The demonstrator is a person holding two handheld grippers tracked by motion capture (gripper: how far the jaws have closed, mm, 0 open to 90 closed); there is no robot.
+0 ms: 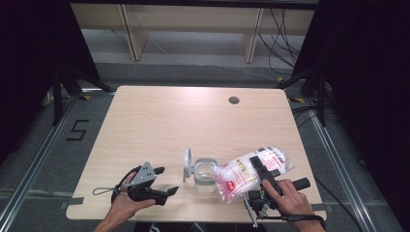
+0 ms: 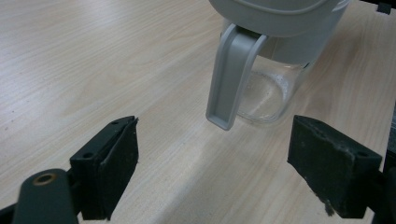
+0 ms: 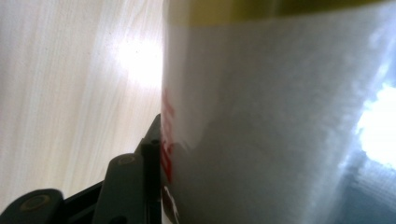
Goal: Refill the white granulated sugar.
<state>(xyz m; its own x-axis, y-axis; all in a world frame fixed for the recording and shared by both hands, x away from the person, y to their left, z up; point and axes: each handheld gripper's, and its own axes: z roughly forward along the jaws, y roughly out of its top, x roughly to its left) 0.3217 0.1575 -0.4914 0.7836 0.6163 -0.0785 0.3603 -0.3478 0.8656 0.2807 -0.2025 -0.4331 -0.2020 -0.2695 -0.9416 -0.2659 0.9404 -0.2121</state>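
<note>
A: Right, starting at my left: the left gripper point(image 1: 162, 186) sits low near the front edge of the table point(image 1: 159, 121), jaws spread wide with nothing between them. In its own view the pads point(image 2: 116, 163) stand well apart, aimed at the glass jar point(image 2: 264, 93).

B: And the jar itself?

A: It stands upright just right of that gripper, mouth up, its grey lid point(image 1: 187, 164) swung open on the hinge and standing on edge at the jar's left side. The jar point(image 1: 205, 175) looks empty, though glare on the glass makes me less than sure.

B: Then the bag?

A: The right gripper point(image 1: 258, 169) is clamped on the white refill bag point(image 1: 251, 173), which lies tilted with its lower corner right at the jar's rim. In the right gripper view the bag point(image 3: 280, 121) presses against the one jaw I can see.

B: How would you pour well?

A: I'd steady the jar with the left gripper first, since it could tip if nudged. Then I'd raise the bag's far end slowly, keeping the spout corner over the mouth, not the lid.
</note>
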